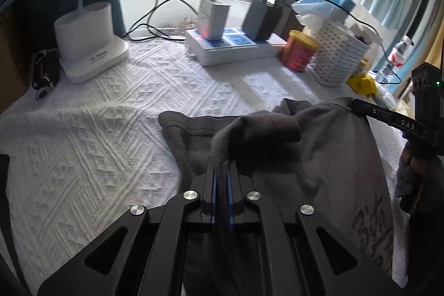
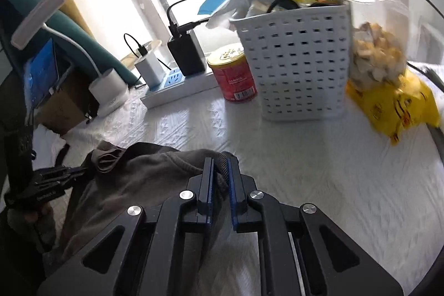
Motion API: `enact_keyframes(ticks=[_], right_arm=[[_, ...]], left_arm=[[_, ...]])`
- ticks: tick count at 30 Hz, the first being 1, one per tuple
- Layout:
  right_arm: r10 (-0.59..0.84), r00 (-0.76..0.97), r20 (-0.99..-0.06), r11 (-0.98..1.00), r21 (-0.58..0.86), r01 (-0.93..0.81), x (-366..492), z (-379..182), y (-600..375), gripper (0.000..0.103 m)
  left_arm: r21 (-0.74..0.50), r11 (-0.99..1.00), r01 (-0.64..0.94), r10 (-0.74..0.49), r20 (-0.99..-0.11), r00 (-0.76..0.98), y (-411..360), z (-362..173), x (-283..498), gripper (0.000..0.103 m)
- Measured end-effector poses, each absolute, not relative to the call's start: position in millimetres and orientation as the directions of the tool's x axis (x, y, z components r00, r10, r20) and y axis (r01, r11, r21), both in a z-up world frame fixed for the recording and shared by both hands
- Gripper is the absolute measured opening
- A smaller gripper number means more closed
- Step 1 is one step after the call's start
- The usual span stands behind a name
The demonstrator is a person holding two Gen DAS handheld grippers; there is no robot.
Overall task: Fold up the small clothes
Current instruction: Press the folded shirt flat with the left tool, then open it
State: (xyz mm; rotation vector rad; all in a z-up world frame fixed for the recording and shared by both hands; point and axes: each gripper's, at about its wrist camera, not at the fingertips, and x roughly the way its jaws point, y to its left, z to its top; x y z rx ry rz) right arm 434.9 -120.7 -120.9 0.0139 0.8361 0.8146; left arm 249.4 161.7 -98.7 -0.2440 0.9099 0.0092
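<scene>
A: Where's the shirt?
B: Grey shirt bunched on the white cloth, near side of the white basket. My left gripper is clamped on a fold.
A: Right one?
B: Right gripper pinches the shirt's ribbed edge, just before the basket.

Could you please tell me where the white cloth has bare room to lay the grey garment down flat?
Bare textured cloth lies left of the grey garment, in front of the lamp base and power strip. The far right is crowded: red can, white basket, yellow packet.
</scene>
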Motion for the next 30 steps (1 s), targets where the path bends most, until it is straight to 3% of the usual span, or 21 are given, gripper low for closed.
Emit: enact_keyframes(ticks=[3, 5, 8, 13, 15, 16, 18, 24, 25, 28, 30], right_arm=[[0.603, 0.407, -0.686, 0.725, 0.259, -0.639, 435.5, -129.5, -111.8, 0.011], [0.585, 0.422, -0.692, 0.741, 0.245, -0.625, 437.0, -131.6, -112.0, 0.011], [0.570, 0.437, -0.696, 0.756, 0.235, -0.611, 439.1, -129.7, -115.6, 0.012], [0.540, 0.475, -0.695, 0.778, 0.197, -0.597, 435.5, -124.6, -123.3, 0.013], [0.526, 0.487, -0.697, 0.786, 0.181, -0.591, 432.1, -123.6, -126.3, 0.019], [0.524, 0.488, -0.698, 0.787, 0.178, -0.591, 431.0, -123.3, -126.8, 0.026], [0.519, 0.490, -0.700, 0.787, 0.168, -0.593, 426.9, -122.4, -129.0, 0.033], [0.515, 0.499, -0.697, 0.786, 0.152, -0.599, 408.8, -115.5, -134.7, 0.034], [0.516, 0.501, -0.695, 0.786, 0.152, -0.599, 405.5, -113.4, -136.5, 0.034], [0.517, 0.509, -0.689, 0.787, 0.149, -0.598, 392.7, -107.0, -142.5, 0.034], [0.516, 0.513, -0.686, 0.789, 0.148, -0.596, 383.7, -103.3, -145.8, 0.034]], left_arm=[[-0.173, 0.979, -0.108, -0.077, -0.805, 0.588, 162.7, -103.4, 257.6, 0.014], [-0.115, 0.990, -0.080, -0.046, -0.804, 0.593, 159.1, -102.6, 263.5, 0.031], [-0.083, 0.996, -0.039, -0.043, -0.803, 0.594, 157.9, -101.3, 276.0, 0.043], [-0.024, 0.998, -0.061, 0.018, -0.792, 0.611, 163.6, -100.9, 292.8, 0.042], [-0.006, 0.991, -0.131, 0.077, -0.778, 0.624, 174.6, -100.1, 292.5, 0.025], [0.001, 0.985, -0.171, 0.108, -0.779, 0.617, 182.5, -100.2, 291.9, 0.018], [-0.005, 0.976, -0.218, 0.132, -0.781, 0.611, 195.4, -98.5, 287.8, 0.018], [-0.030, 0.964, -0.266, 0.142, -0.784, 0.604, 210.8, -82.9, 260.8, 0.019], [-0.033, 0.964, -0.264, 0.139, -0.785, 0.604, 209.6, -80.8, 254.5, 0.022], [-0.059, 0.968, -0.243, 0.106, -0.785, 0.611, 202.4, -76.3, 239.1, 0.043], [-0.073, 0.972, -0.223, 0.082, -0.785, 0.614, 194.3, -73.1, 225.8, 0.043]])
